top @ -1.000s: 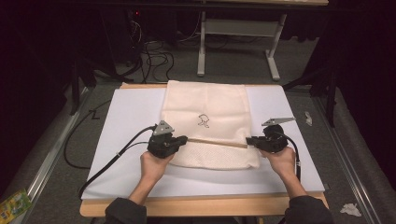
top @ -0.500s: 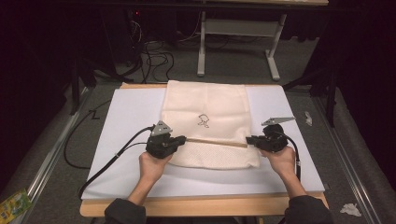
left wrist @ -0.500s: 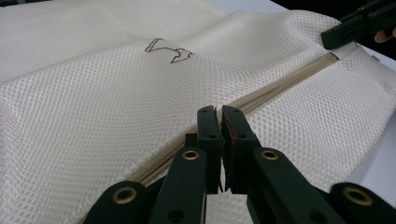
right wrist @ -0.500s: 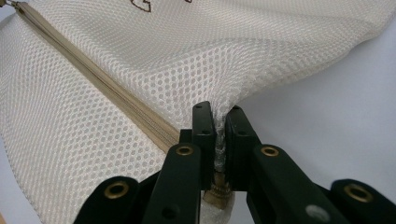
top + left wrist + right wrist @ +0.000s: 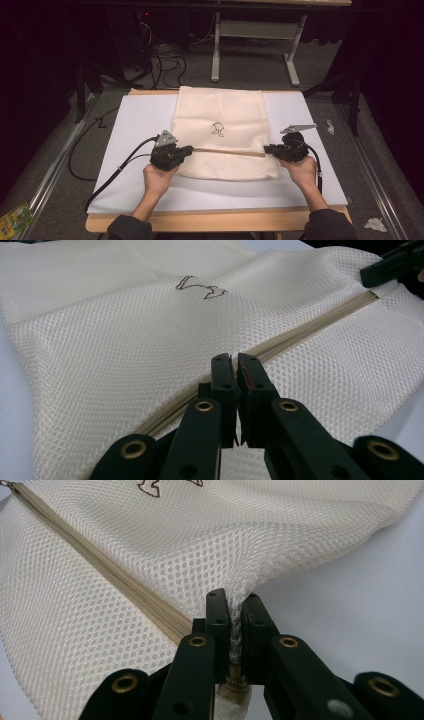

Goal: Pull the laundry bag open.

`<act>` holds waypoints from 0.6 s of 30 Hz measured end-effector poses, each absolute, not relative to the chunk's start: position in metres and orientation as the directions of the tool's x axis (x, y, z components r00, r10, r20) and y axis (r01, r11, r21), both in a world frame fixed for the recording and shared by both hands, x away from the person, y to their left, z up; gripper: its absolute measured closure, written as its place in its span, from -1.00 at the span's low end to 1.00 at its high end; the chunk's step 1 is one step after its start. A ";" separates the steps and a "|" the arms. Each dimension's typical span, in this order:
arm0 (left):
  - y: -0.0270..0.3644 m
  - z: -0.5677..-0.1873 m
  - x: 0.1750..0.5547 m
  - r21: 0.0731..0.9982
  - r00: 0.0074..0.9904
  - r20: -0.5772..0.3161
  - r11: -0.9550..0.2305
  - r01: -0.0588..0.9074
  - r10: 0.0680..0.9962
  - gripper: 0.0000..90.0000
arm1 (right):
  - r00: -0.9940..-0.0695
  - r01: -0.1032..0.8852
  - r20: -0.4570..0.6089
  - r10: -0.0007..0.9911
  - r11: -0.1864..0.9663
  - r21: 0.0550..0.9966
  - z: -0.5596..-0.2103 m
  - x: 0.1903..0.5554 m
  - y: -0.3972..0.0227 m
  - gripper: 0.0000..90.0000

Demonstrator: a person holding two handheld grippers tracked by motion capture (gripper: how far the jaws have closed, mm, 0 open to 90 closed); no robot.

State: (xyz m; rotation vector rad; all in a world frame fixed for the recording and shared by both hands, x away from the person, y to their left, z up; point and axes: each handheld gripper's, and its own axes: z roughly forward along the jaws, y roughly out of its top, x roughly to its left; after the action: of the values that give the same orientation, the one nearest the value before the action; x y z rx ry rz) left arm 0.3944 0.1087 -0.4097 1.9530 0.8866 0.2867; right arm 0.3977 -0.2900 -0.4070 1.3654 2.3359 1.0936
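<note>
A cream mesh bag [image 5: 220,110] with a small dark emblem [image 5: 218,129] lies flat on the white board [image 5: 135,125]. A tan zipper [image 5: 230,151] runs across its near part. My left gripper [image 5: 191,149] is at the zipper's left end, its jaws pressed together on the zipper line [image 5: 235,360]. My right gripper [image 5: 266,148] is at the bag's right edge, shut on a bunched bit of mesh beside the zipper's end [image 5: 235,597]. The zipper [image 5: 100,565] stretches straight between them. In the left gripper view the right gripper [image 5: 372,274] shows at the far end of the zipper [image 5: 310,325].
The board rests on a wooden table whose front edge [image 5: 215,220] is close to the person. Black cables [image 5: 115,172] trail off the left side. On the floor lie a green packet [image 5: 15,217] and crumpled paper [image 5: 374,224]. A grey table frame [image 5: 250,45] stands behind.
My left gripper has edged slightly to the left along the zipper line. The right gripper has stayed where it was, and both stay shut.
</note>
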 end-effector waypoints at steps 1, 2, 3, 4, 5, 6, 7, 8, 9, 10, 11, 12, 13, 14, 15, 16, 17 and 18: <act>0.110 -0.410 0.394 0.833 0.708 -0.149 -0.299 0.466 0.690 0.93 | -0.541 0.655 0.164 0.825 0.291 0.697 -0.407 0.398 -0.290 0.91; 0.111 -0.410 0.394 0.835 0.706 -0.151 -0.293 0.466 0.692 0.93 | -0.540 0.655 0.163 0.826 0.291 0.697 -0.407 0.398 -0.290 0.91; 0.113 -0.410 0.395 0.834 0.702 -0.153 -0.289 0.469 0.696 0.93 | -0.541 0.654 0.159 0.826 0.294 0.697 -0.407 0.398 -0.291 0.91; 0.115 -0.410 0.395 0.835 0.698 -0.154 -0.285 0.470 0.699 0.93 | -0.539 0.656 0.161 0.827 0.291 0.696 -0.406 0.398 -0.292 0.91; 0.118 -0.410 0.395 0.836 0.695 -0.156 -0.281 0.471 0.702 0.93 | -0.534 0.660 0.165 0.830 0.286 0.695 -0.406 0.398 -0.293 0.91; 0.120 -0.409 0.395 0.836 0.692 -0.156 -0.279 0.473 0.705 0.93 | -0.534 0.657 0.162 0.830 0.287 0.697 -0.406 0.398 -0.294 0.91; 0.121 -0.409 0.395 0.836 0.690 -0.154 -0.279 0.473 0.707 0.93 | -0.532 0.658 0.162 0.831 0.286 0.697 -0.406 0.398 -0.294 0.91; 0.122 -0.409 0.394 0.836 0.689 -0.158 -0.275 0.474 0.708 0.93 | -0.531 0.659 0.163 0.832 0.285 0.696 -0.407 0.398 -0.294 0.91; 0.123 -0.409 0.394 0.836 0.687 -0.161 -0.272 0.476 0.709 0.93 | -0.532 0.659 0.166 0.831 0.283 0.696 -0.407 0.398 -0.294 0.91; 0.123 -0.409 0.394 0.837 0.686 -0.158 -0.272 0.475 0.711 0.93 | -0.533 0.658 0.165 0.830 0.284 0.697 -0.406 0.398 -0.294 0.91; 0.123 -0.408 0.394 0.837 0.686 -0.158 -0.271 0.474 0.711 0.93 | -0.532 0.658 0.161 0.831 0.287 0.696 -0.406 0.398 -0.293 0.91; 0.124 -0.408 0.395 0.838 0.685 -0.159 -0.270 0.474 0.711 0.93 | -0.532 0.658 0.158 0.832 0.289 0.695 -0.406 0.398 -0.293 0.91; 0.124 -0.408 0.395 0.838 0.686 -0.159 -0.270 0.474 0.710 0.93 | -0.532 0.659 0.160 0.831 0.287 0.695 -0.407 0.398 -0.293 0.91; 0.124 -0.408 0.395 0.838 0.687 -0.159 -0.270 0.474 0.709 0.93 | -0.534 0.657 0.161 0.830 0.288 0.697 -0.407 0.398 -0.293 0.91; 0.124 -0.408 0.395 0.838 0.687 -0.159 -0.271 0.474 0.709 0.93 | -0.533 0.659 0.163 0.830 0.286 0.696 -0.407 0.398 -0.293 0.91; 0.124 -0.408 0.395 0.838 0.687 -0.159 -0.271 0.474 0.709 0.93 | -0.532 0.660 0.165 0.830 0.285 0.695 -0.407 0.398 -0.293 0.91; 0.124 -0.408 0.394 0.838 0.687 -0.158 -0.272 0.473 0.709 0.93 | -0.532 0.658 0.163 0.831 0.285 0.697 -0.406 0.398 -0.293 0.91; 0.124 -0.408 0.394 0.837 0.687 -0.158 -0.273 0.474 0.709 0.93 | -0.532 0.658 0.163 0.831 0.285 0.697 -0.406 0.398 -0.293 0.91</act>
State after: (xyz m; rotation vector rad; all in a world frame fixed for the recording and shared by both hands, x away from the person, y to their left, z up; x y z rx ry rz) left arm 0.3944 0.1242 -0.4080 1.9294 0.9191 0.3050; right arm 0.3976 -0.2931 -0.4061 1.3748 2.3214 1.0842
